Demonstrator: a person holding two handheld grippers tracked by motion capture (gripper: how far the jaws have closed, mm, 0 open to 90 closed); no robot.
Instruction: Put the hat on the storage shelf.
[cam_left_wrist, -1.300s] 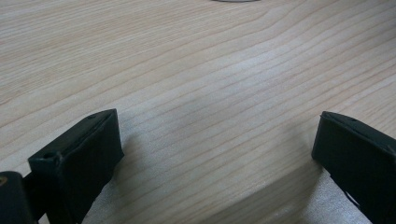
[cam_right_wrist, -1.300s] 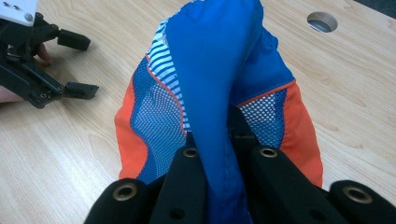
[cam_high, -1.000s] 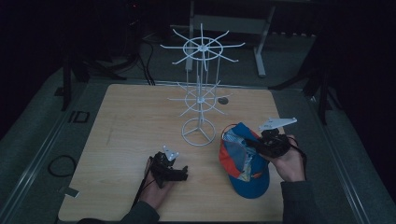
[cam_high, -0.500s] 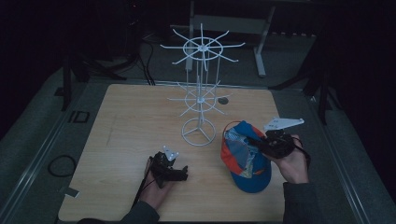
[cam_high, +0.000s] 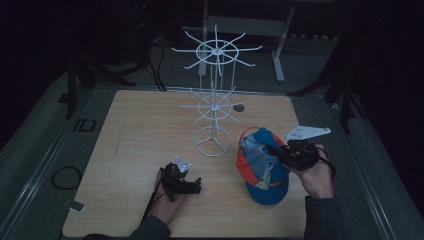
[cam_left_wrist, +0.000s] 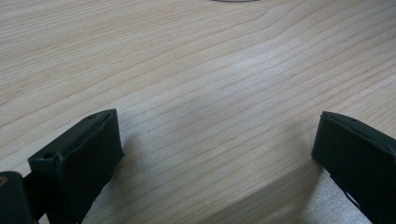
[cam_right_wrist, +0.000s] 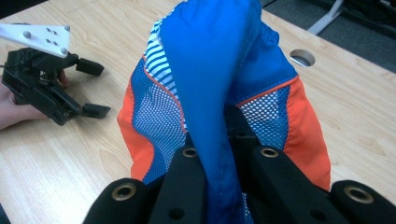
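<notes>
Pinching cap (cam_right_wrist: 210, 70), right gripper (cam_right_wrist: 224, 163)

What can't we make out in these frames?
- Cap front: in the right gripper view, its own blue fabric folds over it.
- Right tongs tips: buried in that fabric.
- Rack hook ends: thin and dim in the high view.
- Left tongs: cut by the left gripper view's bottom edge.

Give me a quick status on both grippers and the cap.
Right gripper shut on blue-and-orange cap, lifting its fabric. Left gripper open, resting on table. White wire rack stands beside the cap.
</notes>
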